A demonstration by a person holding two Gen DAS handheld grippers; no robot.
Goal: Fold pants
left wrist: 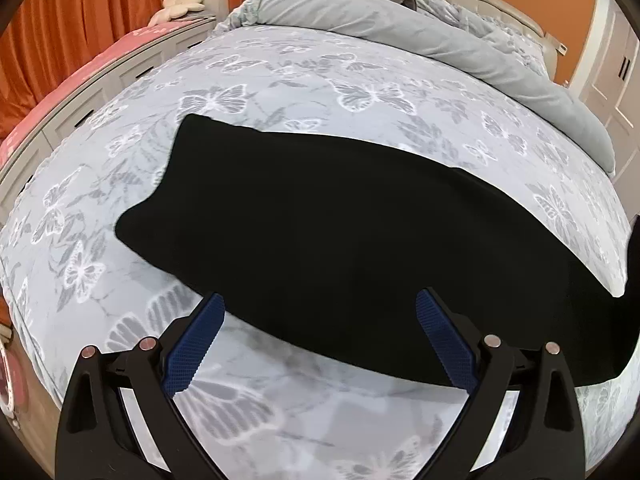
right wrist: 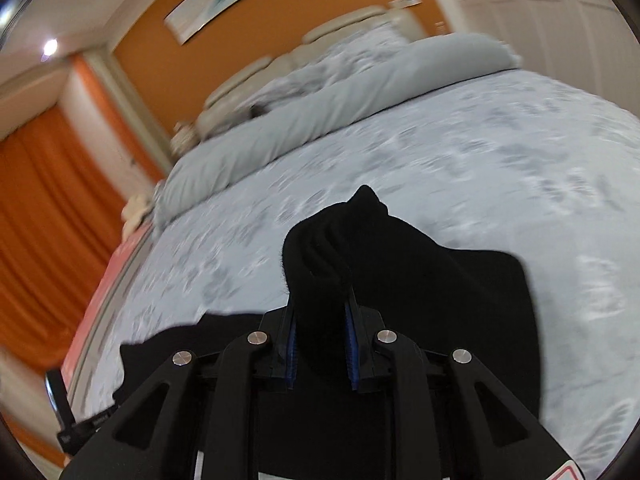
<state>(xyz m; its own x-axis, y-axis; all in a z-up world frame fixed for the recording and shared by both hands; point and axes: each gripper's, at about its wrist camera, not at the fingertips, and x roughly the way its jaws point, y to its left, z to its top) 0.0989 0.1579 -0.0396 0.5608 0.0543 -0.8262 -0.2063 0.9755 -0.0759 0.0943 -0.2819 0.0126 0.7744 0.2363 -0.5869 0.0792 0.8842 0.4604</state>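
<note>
Black pants (left wrist: 328,232) lie flat across the butterfly-print bed cover (left wrist: 280,80), one end at the upper left, the other running off to the lower right. My left gripper (left wrist: 320,312) hovers over the near edge of the pants, open wide, its blue pads (left wrist: 192,344) bare. In the right wrist view, my right gripper (right wrist: 320,316) is shut on a bunched end of the black pants (right wrist: 332,248), lifted off the bed; the cloth stands up between the pads and drapes down behind. That view is blurred by motion.
A rolled grey duvet (left wrist: 400,20) lies along the head of the bed by the cream headboard (left wrist: 500,4). A pink-topped bench (left wrist: 80,76) and orange curtains (left wrist: 80,12) stand on the left. White wardrobe doors (right wrist: 540,12) are on the right.
</note>
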